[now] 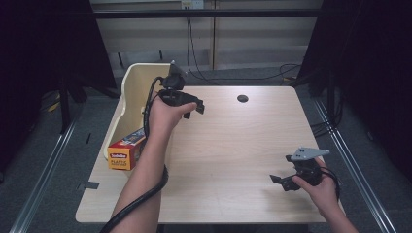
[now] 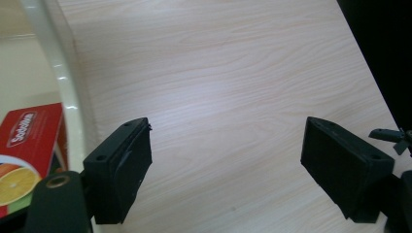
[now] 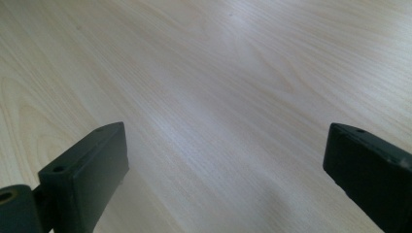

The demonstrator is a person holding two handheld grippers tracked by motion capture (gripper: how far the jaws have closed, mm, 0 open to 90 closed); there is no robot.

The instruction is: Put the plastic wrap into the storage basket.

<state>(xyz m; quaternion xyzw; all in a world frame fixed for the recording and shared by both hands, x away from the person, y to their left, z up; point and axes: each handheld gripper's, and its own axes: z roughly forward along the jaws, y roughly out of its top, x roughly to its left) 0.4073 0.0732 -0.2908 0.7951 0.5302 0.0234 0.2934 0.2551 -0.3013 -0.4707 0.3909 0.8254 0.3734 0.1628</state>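
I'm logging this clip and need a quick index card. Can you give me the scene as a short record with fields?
surface: light wood-grain table
container: cream plastic bin at the table's left edge
item: red and orange cardboard box, lying in the bin's open near end
left gripper: open, empty, raised beside the bin
right gripper: open, empty, low at the table's near right
other: dark round hole in the tabletop

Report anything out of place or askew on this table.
The orange box sticks out of the open end of the cream bin, overhanging the table's left edge. Otherwise nothing stands out; both grippers are open and empty.
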